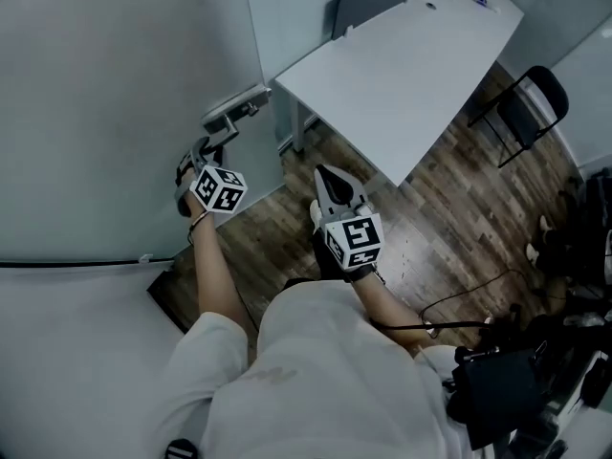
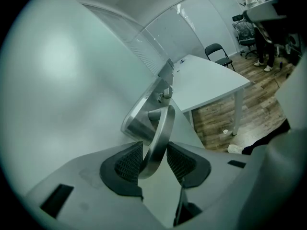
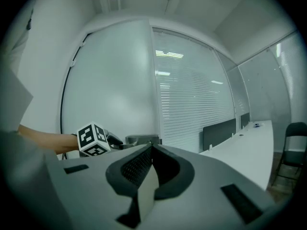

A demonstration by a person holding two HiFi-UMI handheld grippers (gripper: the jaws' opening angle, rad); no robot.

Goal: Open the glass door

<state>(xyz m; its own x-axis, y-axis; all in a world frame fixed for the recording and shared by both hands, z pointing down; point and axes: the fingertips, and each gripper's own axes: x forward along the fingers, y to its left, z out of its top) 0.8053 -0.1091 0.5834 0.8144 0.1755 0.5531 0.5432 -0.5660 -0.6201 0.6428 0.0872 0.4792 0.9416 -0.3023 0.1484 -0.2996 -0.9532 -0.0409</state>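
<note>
The frosted glass door (image 1: 115,113) fills the left of the head view, and its metal lever handle (image 1: 234,111) juts out at the door's edge. My left gripper (image 1: 203,149) reaches up to that handle. In the left gripper view the handle (image 2: 163,123) runs down between the two black pads, and the left gripper (image 2: 153,153) is shut on it below the lock housing (image 2: 141,121). My right gripper (image 1: 330,185) hovers over the wooden floor, apart from the door. Its jaws (image 3: 151,150) are shut with nothing between them.
A white table (image 1: 402,65) stands close behind the door's edge, with a black folding chair (image 1: 531,103) beyond it. Cables (image 1: 459,299) trail over the floor at the right, near dark equipment (image 1: 507,381). A glass partition with blinds (image 3: 192,95) lines the far wall.
</note>
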